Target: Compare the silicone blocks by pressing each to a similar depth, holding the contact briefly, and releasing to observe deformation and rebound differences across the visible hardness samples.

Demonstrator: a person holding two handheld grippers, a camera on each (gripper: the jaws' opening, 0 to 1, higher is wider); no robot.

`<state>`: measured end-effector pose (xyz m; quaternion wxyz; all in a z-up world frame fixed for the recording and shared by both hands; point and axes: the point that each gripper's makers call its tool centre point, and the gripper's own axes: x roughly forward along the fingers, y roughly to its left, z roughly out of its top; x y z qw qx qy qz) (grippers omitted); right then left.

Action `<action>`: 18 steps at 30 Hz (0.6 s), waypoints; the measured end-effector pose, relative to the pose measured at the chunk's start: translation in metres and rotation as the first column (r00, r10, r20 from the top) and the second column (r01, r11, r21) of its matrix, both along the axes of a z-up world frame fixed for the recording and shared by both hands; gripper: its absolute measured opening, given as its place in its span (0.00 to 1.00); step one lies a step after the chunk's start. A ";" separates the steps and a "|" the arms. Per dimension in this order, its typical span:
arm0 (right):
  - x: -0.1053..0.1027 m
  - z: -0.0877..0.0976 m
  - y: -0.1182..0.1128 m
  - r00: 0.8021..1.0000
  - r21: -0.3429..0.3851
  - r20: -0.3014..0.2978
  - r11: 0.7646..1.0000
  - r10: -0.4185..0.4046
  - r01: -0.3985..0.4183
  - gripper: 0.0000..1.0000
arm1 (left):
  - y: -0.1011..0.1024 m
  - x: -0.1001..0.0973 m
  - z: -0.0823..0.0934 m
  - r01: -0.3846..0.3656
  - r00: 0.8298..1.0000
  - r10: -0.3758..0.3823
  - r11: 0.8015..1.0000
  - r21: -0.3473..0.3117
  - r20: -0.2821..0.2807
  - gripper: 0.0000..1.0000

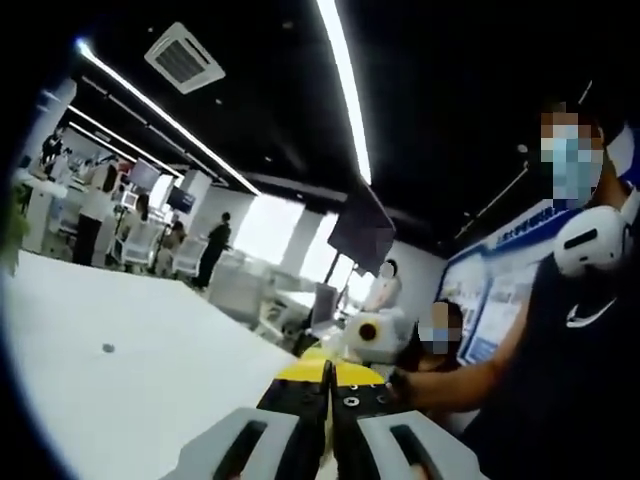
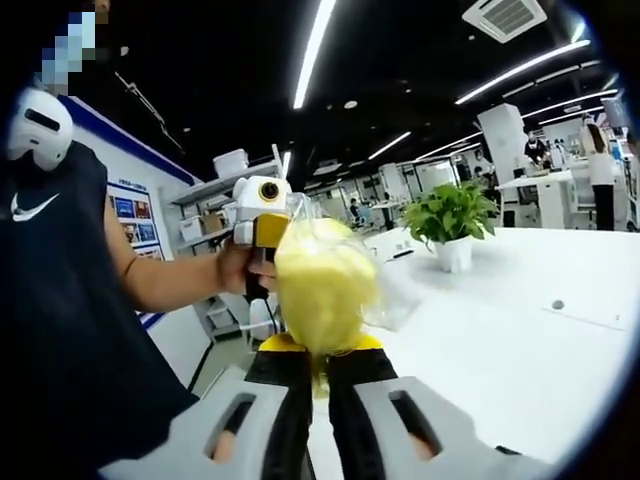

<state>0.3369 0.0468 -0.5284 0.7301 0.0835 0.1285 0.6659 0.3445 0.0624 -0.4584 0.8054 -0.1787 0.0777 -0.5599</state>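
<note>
— What sort of place is this?

— A large open-plan office or tech workspace, seen indoors under a dark ceiling (image 1: 430, 90) crossed by long strip lights (image 1: 345, 90), with a square air-conditioning vent (image 1: 183, 58) set among them.

— What else shows it?

— White desks (image 2: 540, 185) and chairs (image 1: 140, 243) where people stand working, a broad white table (image 2: 520, 340) bearing a potted plant (image 2: 452, 222), shelving (image 2: 210, 215) and wall posters (image 2: 130, 215).
</note>
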 end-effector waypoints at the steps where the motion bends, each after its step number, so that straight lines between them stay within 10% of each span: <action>1: -0.001 0.001 0.000 1.000 0.001 -0.001 1.000 0.005 -0.005 0.00 | 0.000 -0.001 0.001 -0.004 1.000 0.004 1.000 0.002 0.005 0.00; 18: -0.017 -0.003 0.003 0.999 -0.010 -0.012 0.999 0.038 -0.038 0.00 | 0.004 -0.016 -0.004 -0.063 0.998 0.063 0.998 0.030 0.014 0.00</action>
